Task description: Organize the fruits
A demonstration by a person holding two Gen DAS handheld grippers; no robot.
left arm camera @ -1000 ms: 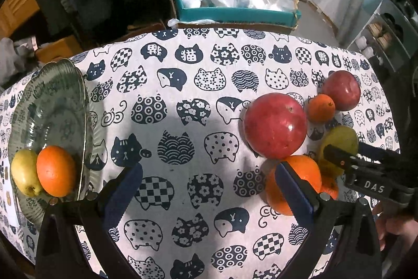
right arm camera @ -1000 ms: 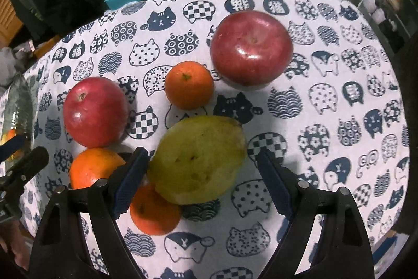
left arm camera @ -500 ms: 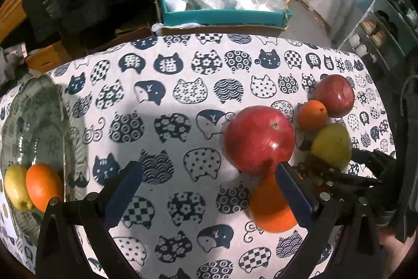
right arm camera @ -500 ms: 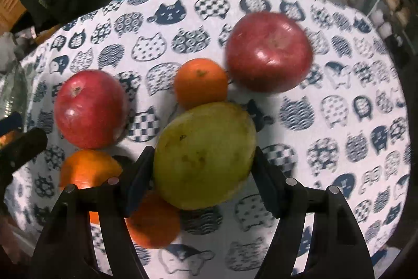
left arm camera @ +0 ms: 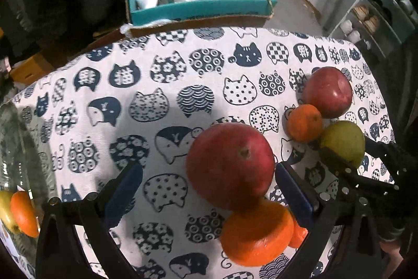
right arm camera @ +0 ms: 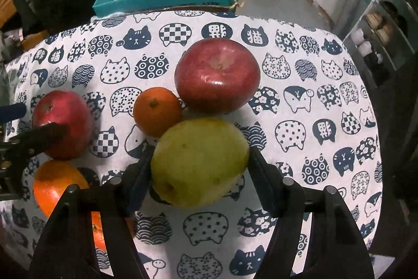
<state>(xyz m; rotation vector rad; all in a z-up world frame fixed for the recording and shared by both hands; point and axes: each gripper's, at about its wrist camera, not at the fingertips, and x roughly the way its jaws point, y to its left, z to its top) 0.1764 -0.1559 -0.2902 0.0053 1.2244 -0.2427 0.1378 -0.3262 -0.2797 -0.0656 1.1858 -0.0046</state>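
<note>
My right gripper [right arm camera: 199, 169] is shut on a green pear [right arm camera: 199, 161] and holds it just above the cat-print cloth; the pear also shows in the left wrist view [left arm camera: 342, 143]. Beyond it lie a small tangerine [right arm camera: 156, 111] and a dark red apple [right arm camera: 216, 75]. My left gripper [left arm camera: 209, 190] is open, its fingers on either side of a red apple [left arm camera: 230, 164], with a large orange [left arm camera: 257, 232] just below it. A glass plate [left arm camera: 15, 143] at the far left holds an orange [left arm camera: 23, 213] and a yellow-green fruit [left arm camera: 4, 211].
A teal box [left arm camera: 201, 7] with plastic bags stands behind the table's far edge. Another orange [right arm camera: 98, 234] lies partly hidden under my right gripper's left finger. Shelving stands at the far right [left arm camera: 371, 20].
My right gripper closed on the pear and raised it slightly. My left gripper moved right and forward, so the red apple now sits between its open fingers.
</note>
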